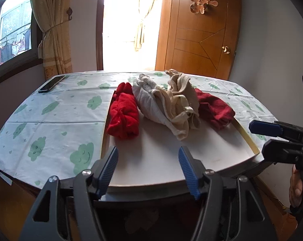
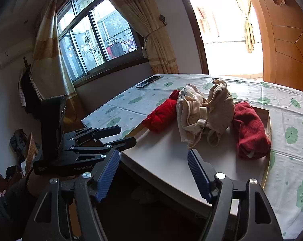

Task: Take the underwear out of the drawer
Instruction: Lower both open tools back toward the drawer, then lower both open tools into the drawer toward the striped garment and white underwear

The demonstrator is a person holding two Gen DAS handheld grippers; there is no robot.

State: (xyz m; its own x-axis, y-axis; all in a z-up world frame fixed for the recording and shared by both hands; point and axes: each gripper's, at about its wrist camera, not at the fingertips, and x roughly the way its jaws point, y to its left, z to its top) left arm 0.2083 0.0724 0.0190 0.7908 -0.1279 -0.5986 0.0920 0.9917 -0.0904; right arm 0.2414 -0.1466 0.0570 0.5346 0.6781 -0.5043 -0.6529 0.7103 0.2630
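Note:
A pulled-out white drawer holds rolled underwear at its back: a bright red roll on the left, a grey-white piece and a beige piece in the middle, a dark red piece on the right. My left gripper is open and empty over the drawer's front. My right gripper is open and empty at the drawer's right front corner.
The drawer sits in a table covered by a white cloth with green clouds. A black phone lies at the far left corner. A window, curtains and a wooden door stand behind.

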